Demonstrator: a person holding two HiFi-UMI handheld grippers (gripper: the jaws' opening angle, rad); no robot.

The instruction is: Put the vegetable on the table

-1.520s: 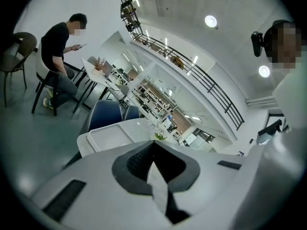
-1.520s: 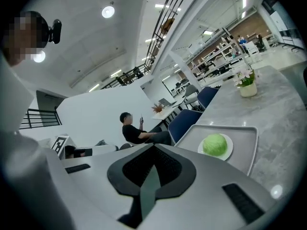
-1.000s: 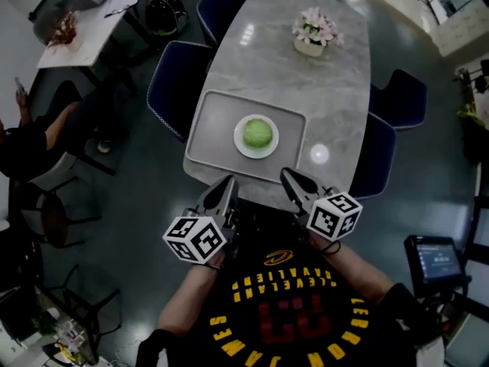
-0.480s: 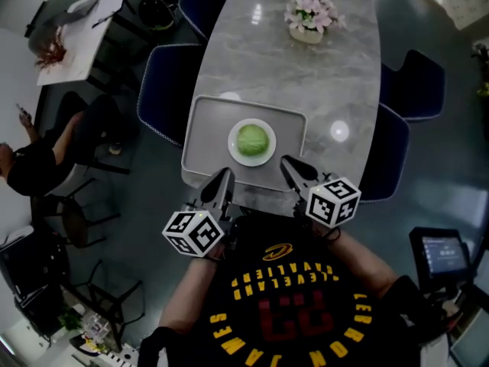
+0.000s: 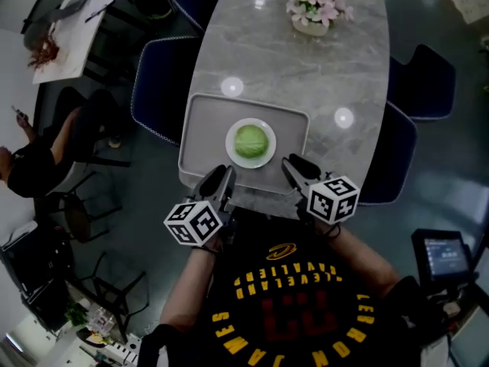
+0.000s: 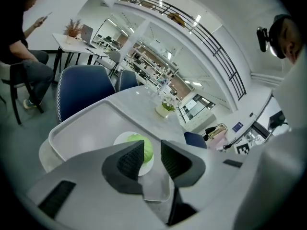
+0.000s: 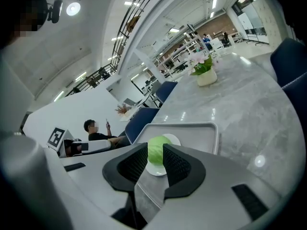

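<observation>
- Left tongs (image 5: 218, 183): jaws narrow, small gap, nothing between them.
- Right tongs (image 5: 294, 168): same, narrow gap and empty. The green seen through the gap in the right gripper view is the vegetable farther off, not gripped.
- Vegetable (image 5: 250, 141): round green head on a white plate (image 5: 231, 153), ahead of both tongs and between their two lines, clear of either tip.
- The plate sits in a grey tray (image 5: 200, 121). The tray's near rim lies just under the tips of both tongs.
- Task not started, as I read it: the vegetable is not yet on the worktop (image 5: 306, 60). Bare worktop lies ahead and to the right of the right tongs, past the tray rim.
- Risk 1: both gaps look narrower than the head. Going in like this, the tips would push it rather than straddle it, and it rolls off the plate. Open wide first.
- Risk 2: it's a round, leafy surface. An off-centre or shallow pinch lets it squirt out on the lift.
- Risk 3: the plate is loose in the tray. A sideways nudge slides the plate and takes the target with it.
- Risk 4: the tray sits close to the worktop's near edge, so pulling toward the tongs could drag it off.
- Flower pot (image 5: 313, 10) is far ahead of the tongs, out of the way.
</observation>
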